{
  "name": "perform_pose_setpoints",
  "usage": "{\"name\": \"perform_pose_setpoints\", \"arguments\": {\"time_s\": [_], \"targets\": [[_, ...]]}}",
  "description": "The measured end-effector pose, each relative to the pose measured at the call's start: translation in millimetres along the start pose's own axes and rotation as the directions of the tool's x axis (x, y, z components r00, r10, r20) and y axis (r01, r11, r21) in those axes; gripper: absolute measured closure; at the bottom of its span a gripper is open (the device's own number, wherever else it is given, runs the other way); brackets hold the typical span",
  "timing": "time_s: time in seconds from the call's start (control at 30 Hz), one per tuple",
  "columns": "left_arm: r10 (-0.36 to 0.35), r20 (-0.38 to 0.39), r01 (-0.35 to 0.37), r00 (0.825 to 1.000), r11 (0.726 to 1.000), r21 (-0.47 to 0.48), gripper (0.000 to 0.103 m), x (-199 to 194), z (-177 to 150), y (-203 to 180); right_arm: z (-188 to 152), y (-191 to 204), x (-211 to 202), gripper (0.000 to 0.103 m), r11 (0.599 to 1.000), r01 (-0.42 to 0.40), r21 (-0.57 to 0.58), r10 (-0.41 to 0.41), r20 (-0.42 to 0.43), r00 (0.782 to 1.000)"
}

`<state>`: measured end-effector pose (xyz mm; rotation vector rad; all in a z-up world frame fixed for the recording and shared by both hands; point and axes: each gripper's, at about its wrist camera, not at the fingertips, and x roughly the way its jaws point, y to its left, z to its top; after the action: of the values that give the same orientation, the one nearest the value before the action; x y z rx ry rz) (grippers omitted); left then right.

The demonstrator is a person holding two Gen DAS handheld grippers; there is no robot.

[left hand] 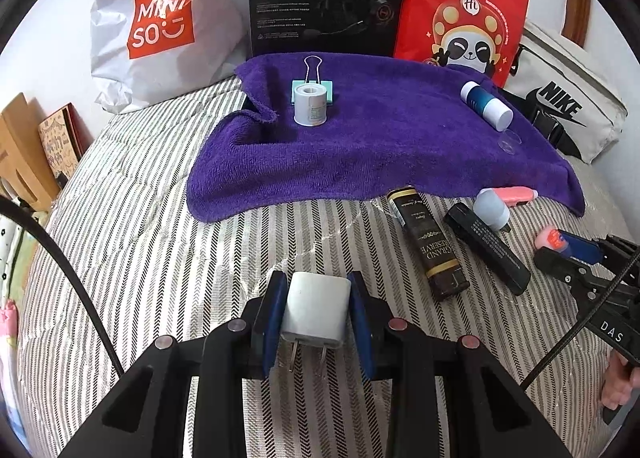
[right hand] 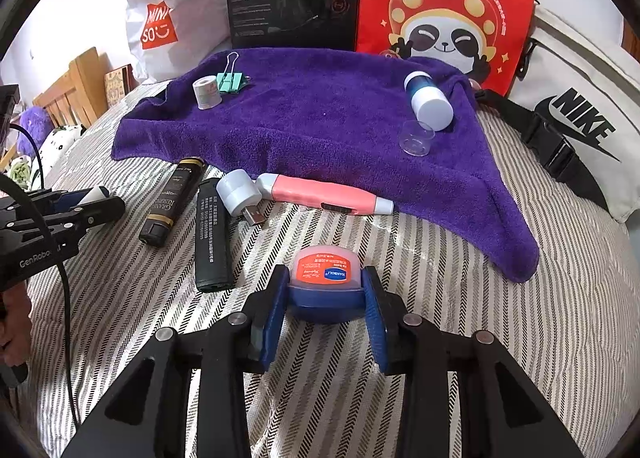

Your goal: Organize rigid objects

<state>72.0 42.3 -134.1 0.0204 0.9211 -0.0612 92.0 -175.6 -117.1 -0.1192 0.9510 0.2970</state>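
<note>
Now | left tongs (left hand: 316, 310) grip charger (left hand: 314, 310) | right tongs (right hand: 326, 298) grip balm jar (right hand: 326, 278)

A striped bed (right hand: 460, 338) carries a purple towel (right hand: 320, 126) and black tubes (right hand: 212, 234).

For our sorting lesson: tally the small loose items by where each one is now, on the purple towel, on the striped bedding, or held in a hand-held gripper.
On towel: 4 (tape roll, binder clip, blue bottle, clear cap)
On bedding: 4 (brown tube, black stick, USB light, pink pen)
Held: 2 (charger, balm jar)
Total: 10
</note>
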Motion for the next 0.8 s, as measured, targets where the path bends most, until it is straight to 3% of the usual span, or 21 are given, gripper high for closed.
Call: {"name": "perform_pose_setpoints", "arguments": {"time_s": [0.37,0.8], "targets": [[-0.012,0.019,0.013,1.0,1.0,-0.025,0.074,-16.8,9.5,14.0,13.9,-6.4,-29.8,0.067,1.0,0.008,0.006,-0.008,0.04,0.999],[0.003,0.09,-0.003,0.996,1.0,0.0,0.074,-42.2,47.3,18.5,46.6,-20.1,-50.6,0.067,1.0,0.017,0.018,-0.019,0.105,0.994]]}}
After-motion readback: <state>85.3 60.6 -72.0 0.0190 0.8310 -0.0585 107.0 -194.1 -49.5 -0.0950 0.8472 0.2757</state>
